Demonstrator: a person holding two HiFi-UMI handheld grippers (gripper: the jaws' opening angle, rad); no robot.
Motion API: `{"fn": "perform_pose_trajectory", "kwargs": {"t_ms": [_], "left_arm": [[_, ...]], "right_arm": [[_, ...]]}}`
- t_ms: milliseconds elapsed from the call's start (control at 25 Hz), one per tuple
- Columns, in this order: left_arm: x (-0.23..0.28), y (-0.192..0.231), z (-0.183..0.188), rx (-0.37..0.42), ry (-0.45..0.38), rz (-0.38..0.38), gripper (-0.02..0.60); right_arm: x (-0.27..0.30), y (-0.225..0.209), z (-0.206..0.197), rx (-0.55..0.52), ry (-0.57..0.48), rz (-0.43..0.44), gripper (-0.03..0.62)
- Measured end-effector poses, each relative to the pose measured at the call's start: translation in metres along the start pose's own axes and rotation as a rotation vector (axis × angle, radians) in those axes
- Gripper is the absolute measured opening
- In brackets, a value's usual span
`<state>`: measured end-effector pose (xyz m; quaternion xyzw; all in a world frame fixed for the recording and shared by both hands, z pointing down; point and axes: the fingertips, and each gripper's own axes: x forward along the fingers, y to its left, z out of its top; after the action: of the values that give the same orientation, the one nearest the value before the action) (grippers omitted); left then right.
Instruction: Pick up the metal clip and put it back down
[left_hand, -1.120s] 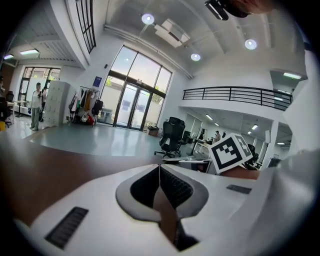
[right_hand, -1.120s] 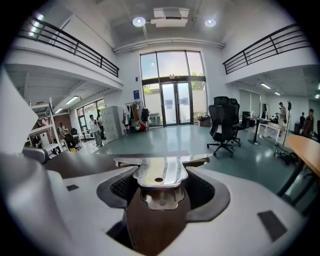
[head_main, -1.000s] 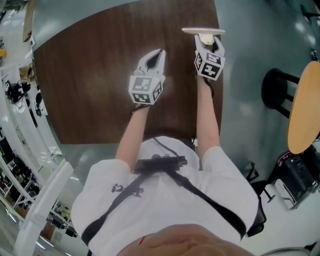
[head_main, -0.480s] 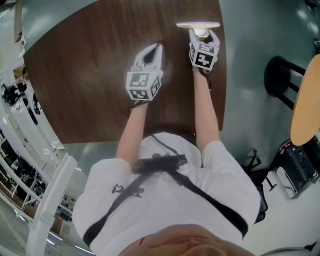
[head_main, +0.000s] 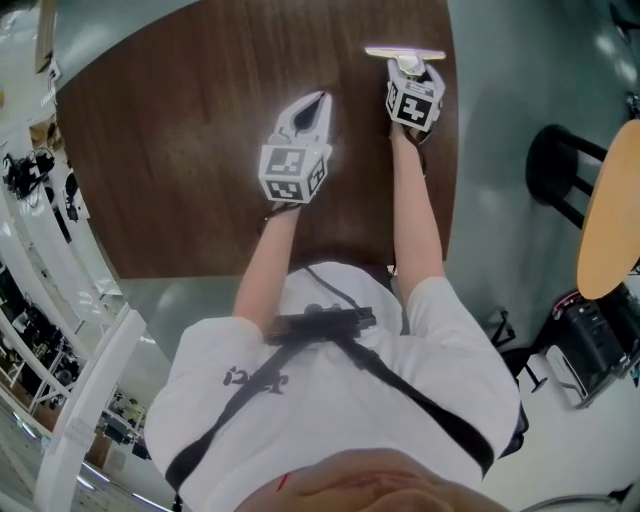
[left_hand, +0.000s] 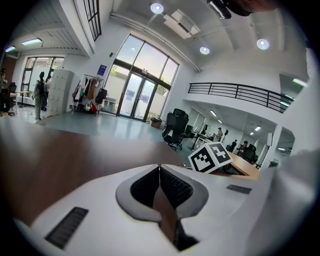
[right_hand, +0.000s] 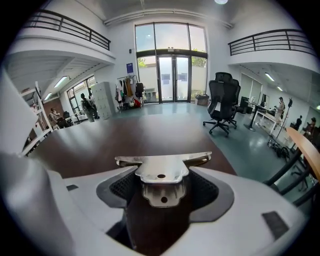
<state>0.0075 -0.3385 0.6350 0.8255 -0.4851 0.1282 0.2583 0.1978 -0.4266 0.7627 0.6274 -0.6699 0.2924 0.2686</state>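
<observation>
The metal clip (head_main: 405, 52) is a silver clamp with a long flat bar, near the far right corner of the dark wooden table (head_main: 180, 160). My right gripper (head_main: 413, 68) is shut on its handle. In the right gripper view the clip (right_hand: 160, 164) sits between the ribbed pads (right_hand: 202, 187), its bar lying crosswise ahead of the jaws. Whether the clip touches the table I cannot tell. My left gripper (head_main: 319, 101) hovers over the table's middle, to the left of the right one, shut with nothing in it; its pads (left_hand: 172, 186) meet.
The table's right edge (head_main: 452, 150) runs just beside the right gripper. Past it on the floor stand a black round stool (head_main: 557, 172) and a light wooden round top (head_main: 608, 215). A black office chair (right_hand: 222, 102) stands beyond the table's far end.
Both grippers keep nearly the same places on the table; the right one still holds the clip. Only the head view has shifted a little.
</observation>
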Motion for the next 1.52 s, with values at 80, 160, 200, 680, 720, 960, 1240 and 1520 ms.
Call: {"fn": "perform_pose_trajectory", "kwargs": {"t_ms": [80,160,200,680,720,960,1240,1520], "left_arm": [[-0.008,-0.001,0.003,0.005,-0.008,0.005,0.014],[-0.016,0.000,0.005,0.009,-0.014,0.010,0.014],[-0.021,0.000,0.005,0.011,-0.018,0.012,0.014],[-0.093,-0.013,0.030,0.036,-0.116,0.014,0.014],[-0.100,-0.015,0.034,0.039,-0.130,0.013,0.014],[-0.138,-0.028,0.058,0.060,-0.214,0.021,0.014],[-0.183,-0.037,0.080,0.100,-0.290,0.018,0.014],[-0.222,-0.046,0.088,0.144,-0.337,0.026,0.014]], "right_arm": [[-0.008,0.002,-0.003,0.006,0.017,0.008,0.302],[-0.020,0.005,0.002,0.006,-0.002,0.016,0.302],[-0.028,0.007,0.006,0.006,-0.017,0.015,0.302],[-0.152,0.049,0.035,-0.017,-0.191,0.062,0.295],[-0.166,0.054,0.038,-0.028,-0.212,0.070,0.236],[-0.247,0.090,0.058,-0.082,-0.350,0.143,0.108],[-0.315,0.140,0.065,-0.106,-0.473,0.260,0.007],[-0.364,0.171,0.059,-0.147,-0.548,0.278,0.006]]}}
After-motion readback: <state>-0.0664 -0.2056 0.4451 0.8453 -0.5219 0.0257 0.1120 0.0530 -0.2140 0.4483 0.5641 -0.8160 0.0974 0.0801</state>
